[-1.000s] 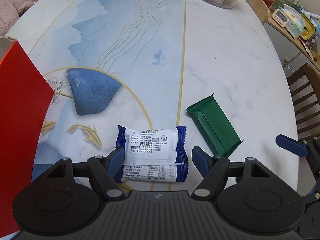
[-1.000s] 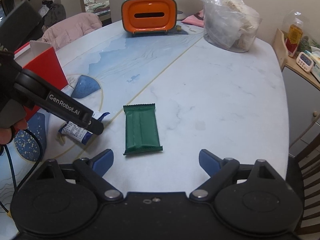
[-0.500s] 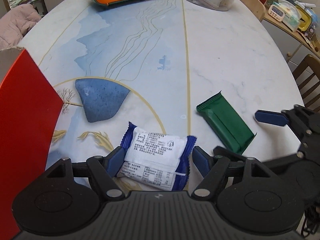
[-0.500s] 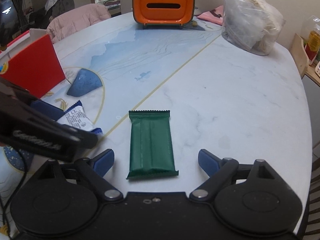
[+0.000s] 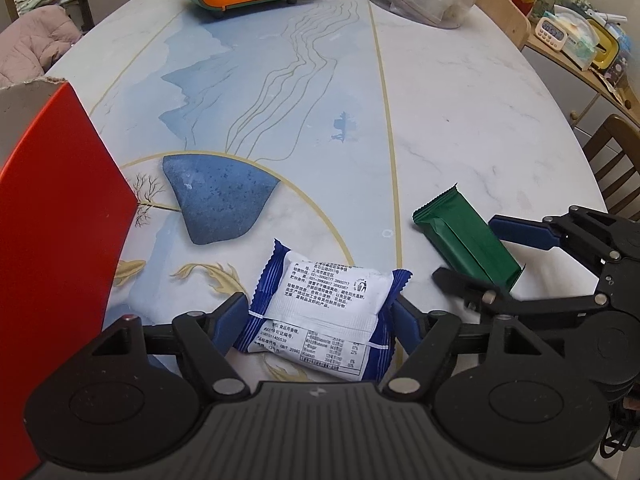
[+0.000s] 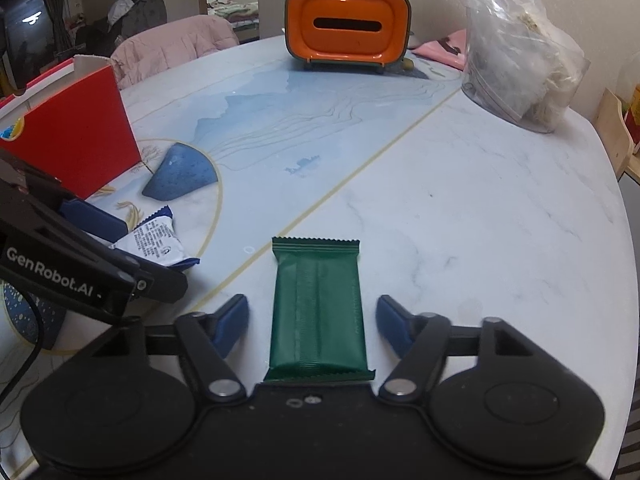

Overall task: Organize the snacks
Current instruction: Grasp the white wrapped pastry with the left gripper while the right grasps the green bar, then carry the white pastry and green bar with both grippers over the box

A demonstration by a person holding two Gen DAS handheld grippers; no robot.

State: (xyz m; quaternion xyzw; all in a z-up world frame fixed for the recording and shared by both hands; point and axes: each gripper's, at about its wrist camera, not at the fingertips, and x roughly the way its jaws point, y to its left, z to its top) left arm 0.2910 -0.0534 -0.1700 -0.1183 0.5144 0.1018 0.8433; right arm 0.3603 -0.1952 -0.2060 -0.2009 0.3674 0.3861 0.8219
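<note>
A blue and white snack packet [image 5: 328, 308] lies printed side up between the fingers of my left gripper [image 5: 320, 314]. Both blue pads touch its crinkled ends, so the gripper is shut on it just above the table. In the right wrist view the packet [image 6: 156, 240] shows inside the left gripper [image 6: 132, 248]. A green snack bar [image 6: 316, 312] lies flat on the marble table, lengthwise between the fingers of my right gripper [image 6: 312, 314]. Its jaws are closing, with a gap still showing on each side of the bar. The left wrist view shows the green bar [image 5: 460, 236] straddled by the right gripper [image 5: 488, 256].
An open red box [image 5: 52, 220] stands at the left, close to the packet. An orange tissue holder [image 6: 348, 28] and a clear plastic bag [image 6: 520, 60] sit at the table's far side. A wooden chair [image 5: 616, 160] stands beyond the table's right edge.
My right gripper has moved forward and down over the green bar, and its fingers have drawn in toward the bar's sides. The left gripper keeps the packet, which has turned slightly.
</note>
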